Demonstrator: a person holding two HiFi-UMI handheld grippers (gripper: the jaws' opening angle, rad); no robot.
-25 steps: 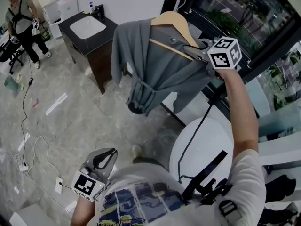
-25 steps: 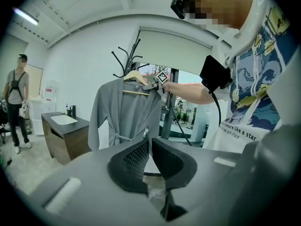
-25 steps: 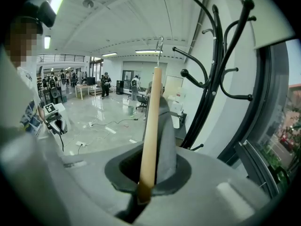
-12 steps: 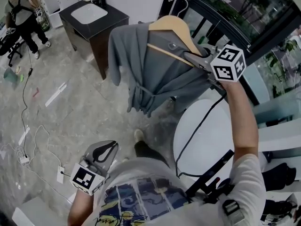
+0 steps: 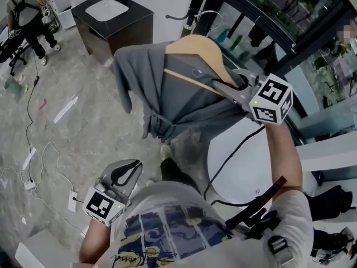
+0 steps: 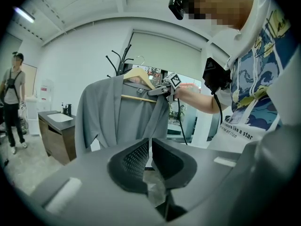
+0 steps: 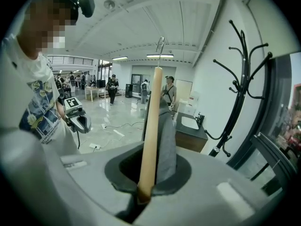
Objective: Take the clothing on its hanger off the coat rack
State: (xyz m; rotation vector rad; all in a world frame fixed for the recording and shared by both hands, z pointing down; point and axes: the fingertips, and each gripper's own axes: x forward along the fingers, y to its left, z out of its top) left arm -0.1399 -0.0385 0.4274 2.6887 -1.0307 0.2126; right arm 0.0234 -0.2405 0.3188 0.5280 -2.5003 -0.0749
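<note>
We count one wooden hanger (image 5: pixel 196 50), one grey garment (image 5: pixel 178 96) draped on it, one black coat rack (image 7: pixel 241 95) and two grippers. The right gripper (image 5: pixel 230 88) is clenched on the hanger's near end together with a fold of the garment, and holds both raised in the air. The hanger's wire hook (image 7: pixel 161 44) hangs free, well apart from the rack's arms. The left gripper (image 5: pixel 129 172) is low by our waist, its jaws together with nothing between them.

Since a second ago the garment has shifted left and lower in the head view, and the left gripper has kept its place.

A dark sink cabinet (image 5: pixel 120 24) stands beyond the garment's left edge and a round white table (image 5: pixel 245 155) lies under our right arm. The floor (image 5: pixel 72 82) to the left is open, though cables (image 5: pixel 42 161) trail across it.
</note>
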